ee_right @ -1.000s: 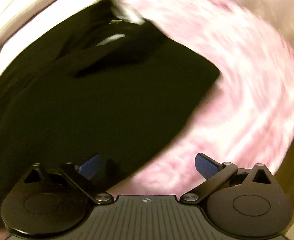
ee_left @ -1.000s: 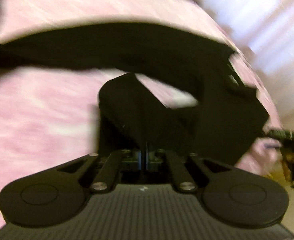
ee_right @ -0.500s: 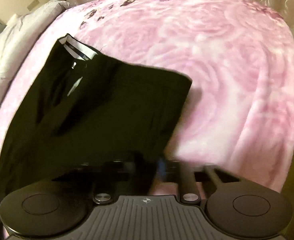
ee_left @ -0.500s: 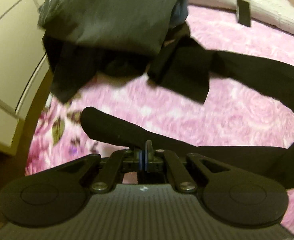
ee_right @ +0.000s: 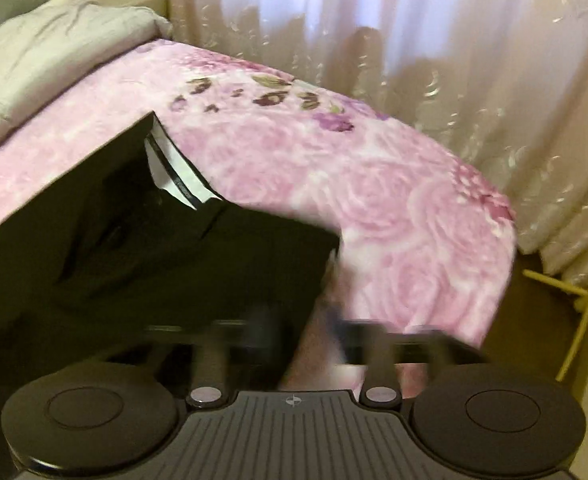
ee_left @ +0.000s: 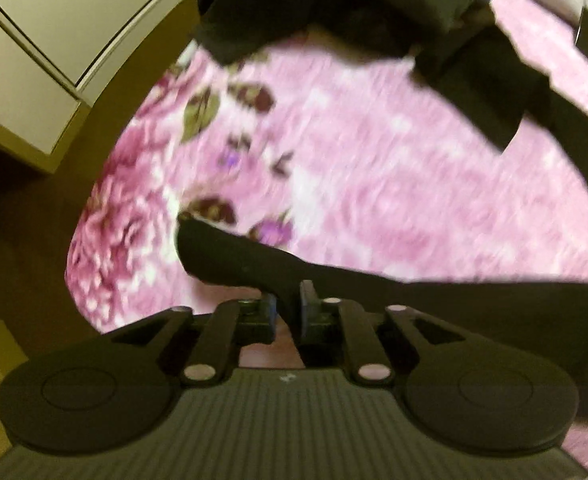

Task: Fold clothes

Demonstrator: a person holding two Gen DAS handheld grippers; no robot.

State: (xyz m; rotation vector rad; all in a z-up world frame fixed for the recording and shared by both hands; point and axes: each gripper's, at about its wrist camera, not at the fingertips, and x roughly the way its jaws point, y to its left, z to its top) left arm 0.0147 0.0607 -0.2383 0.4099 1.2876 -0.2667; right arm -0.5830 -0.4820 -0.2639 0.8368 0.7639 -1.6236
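Left wrist view: left gripper point(ee_left: 288, 308) jaws just opening, thin black fabric trouser leg point(ee_left: 254, 260) between pads, on pink floral fleece blanket point(ee_left: 373, 168). Right gripper point(ee_right: 317, 320) blurred, opening, apparently empty. Risk: early release lets hem slump, skewing fold.

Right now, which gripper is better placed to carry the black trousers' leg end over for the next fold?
Probably left. The left gripper has the black trousers leg end between its nearly closed, just-easing pads. The right gripper, blurred, has just been opening, apparently empty.
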